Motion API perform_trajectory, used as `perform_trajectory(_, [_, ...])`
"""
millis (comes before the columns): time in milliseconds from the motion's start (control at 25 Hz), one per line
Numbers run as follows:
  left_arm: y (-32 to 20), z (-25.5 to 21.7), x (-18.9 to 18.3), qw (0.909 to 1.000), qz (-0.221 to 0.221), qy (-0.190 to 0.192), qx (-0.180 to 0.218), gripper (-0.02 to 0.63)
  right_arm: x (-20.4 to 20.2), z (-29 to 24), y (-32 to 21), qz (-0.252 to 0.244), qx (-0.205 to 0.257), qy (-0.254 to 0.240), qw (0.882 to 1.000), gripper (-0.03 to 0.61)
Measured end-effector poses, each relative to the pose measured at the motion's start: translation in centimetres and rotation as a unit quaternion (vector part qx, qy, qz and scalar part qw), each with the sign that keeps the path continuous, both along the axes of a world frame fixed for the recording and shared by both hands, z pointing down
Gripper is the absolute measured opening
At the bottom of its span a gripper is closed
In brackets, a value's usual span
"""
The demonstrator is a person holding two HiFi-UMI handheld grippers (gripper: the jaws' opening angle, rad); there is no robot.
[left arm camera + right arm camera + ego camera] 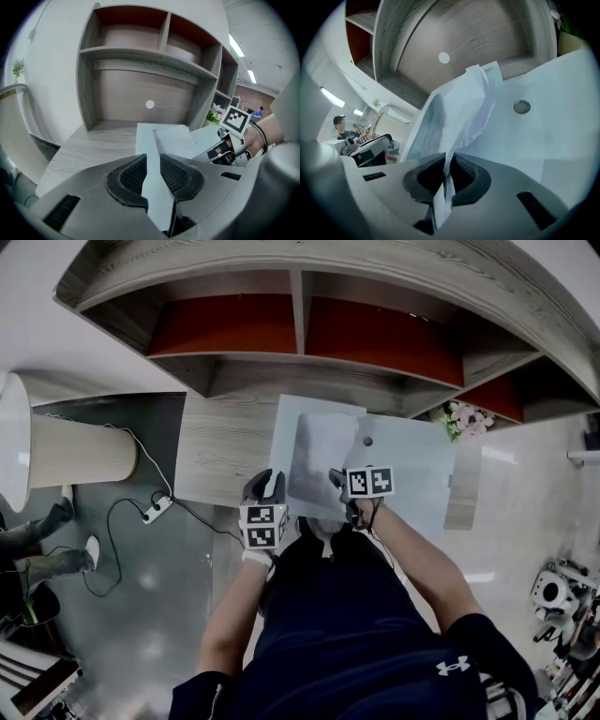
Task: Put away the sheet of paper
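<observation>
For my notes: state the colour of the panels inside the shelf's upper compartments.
The panels are red; clearest in the head view.

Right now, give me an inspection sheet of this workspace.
Surface: wooden desk, under a shelf unit.
Job's things: sheet of paper, crumpled, raised over the translucent folder lying on the desk.
Clutter: small flowers at the desk's right end.
Grippers: left gripper shut on the folder's edge; right gripper shut on the sheet of paper.
Cables: power strip, leads trailing, on the floor left of the desk.
Surroundings: shelf compartments look empty; ribbed beige cylinder at left.
</observation>
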State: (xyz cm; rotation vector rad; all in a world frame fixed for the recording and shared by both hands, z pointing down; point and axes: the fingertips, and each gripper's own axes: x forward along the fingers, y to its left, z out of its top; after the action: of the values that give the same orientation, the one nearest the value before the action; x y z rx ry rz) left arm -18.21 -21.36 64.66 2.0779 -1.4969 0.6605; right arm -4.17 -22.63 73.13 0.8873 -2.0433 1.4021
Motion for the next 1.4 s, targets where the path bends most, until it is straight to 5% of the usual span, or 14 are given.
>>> perform_trajectory(240, [0.2,-0.7,0.1,0.9999,-0.007,0.013,0.003,0.095,-0.6,-0.3,0.2,-0.022,0.015,0.005,1.000,0.020])
perform_trajectory(320, [0.1,-0.9,0.2,0.9999,-0.008,0.014,0.005,0.095,-0.4,-0.2,0.3,-0.026,0.016,0.015,0.999,0.129])
perform_trajectory(440, [0.0,-1.3,0.6,0.9998,-0.010,0.018,0.008,0.095,0.8,-0.3,0.2,-0.017,0.022,0.034,0.999,0.184])
perform_trajectory(680, [-0.3,-2.5,1.3,0.9993,-0.015,0.029,0.017,0.095,4.2,-1.6,-0.5,0.030,0.033,0.029,0.999,0.201])
perform_trajectory(840, [-0.6,-4.9,1.6,0.9981,-0.022,0.043,0.038,0.095,6.5,-4.3,-1.0,0.041,0.080,0.041,0.995,0.201])
perform_trajectory(1040, [-1.3,-11.3,2.0,0.9936,-0.019,0.049,0.100,0.094,7.9,-12.3,-1.9,0.012,0.225,0.082,0.971,0.141])
perform_trajectory(1400, [-0.3,-23.9,6.2,0.9701,0.033,0.064,0.232,0.094,8.5,-26.9,-1.2,0.031,0.378,0.025,0.925,0.098])
